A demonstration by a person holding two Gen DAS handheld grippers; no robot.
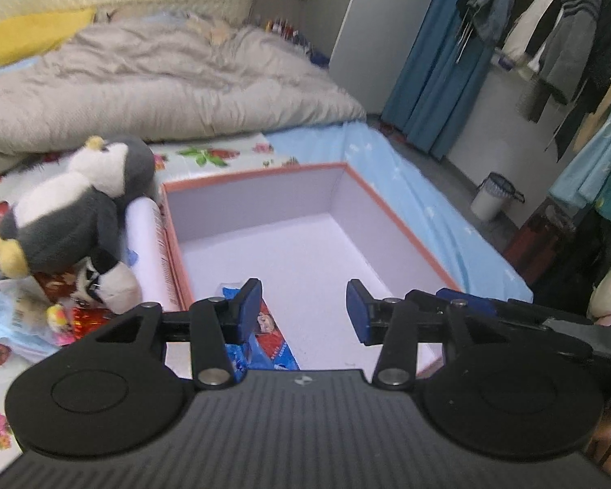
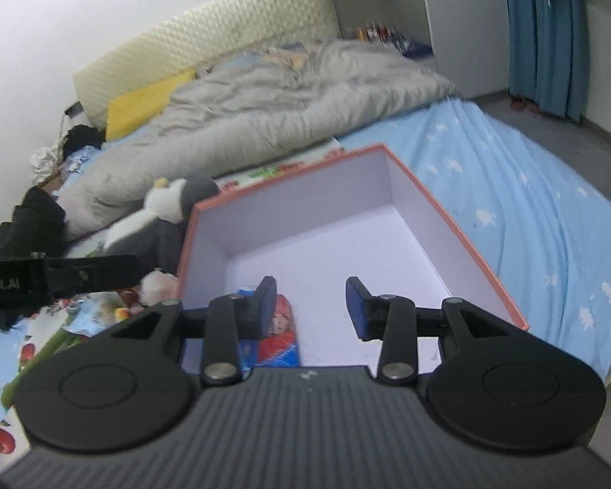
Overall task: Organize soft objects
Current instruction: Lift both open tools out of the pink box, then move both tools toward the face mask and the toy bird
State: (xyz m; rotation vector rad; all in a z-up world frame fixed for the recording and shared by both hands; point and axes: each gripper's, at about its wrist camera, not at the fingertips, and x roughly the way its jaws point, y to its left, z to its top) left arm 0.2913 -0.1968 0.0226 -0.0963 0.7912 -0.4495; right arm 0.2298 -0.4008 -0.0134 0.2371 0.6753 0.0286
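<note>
A blue-and-red packet lies flat on the white floor of the open box, in the near left corner, partly hidden behind the left tongs' fingers; in the right wrist view the same packet shows a printed face and sits against the box's near left wall. The box has an orange rim and white inner walls and rests on the bed, near the edge where the light blue sheet hangs down. Left tongs: jaws partly open, nothing between the blue pads, held above the box floor. Right tongs: jaws also partly open, empty, likewise above the box interior, with the packet just beside the left pad but not gripped. Just outside the box's left wall a grey-and-white plush penguin lies on its side on top of a white roll, which lies along that wall. Below the penguin sits a heap of small items: a smaller plush, crinkled red wrappers, a pale blue packet; contents of the heap are blurred. A flower-printed cloth covers the bed beneath them. Behind, a rumpled grey duvet and a yellow pillow. Far right in the left view: blue curtain, hanging clothes, a white bin on the floor.
</note>
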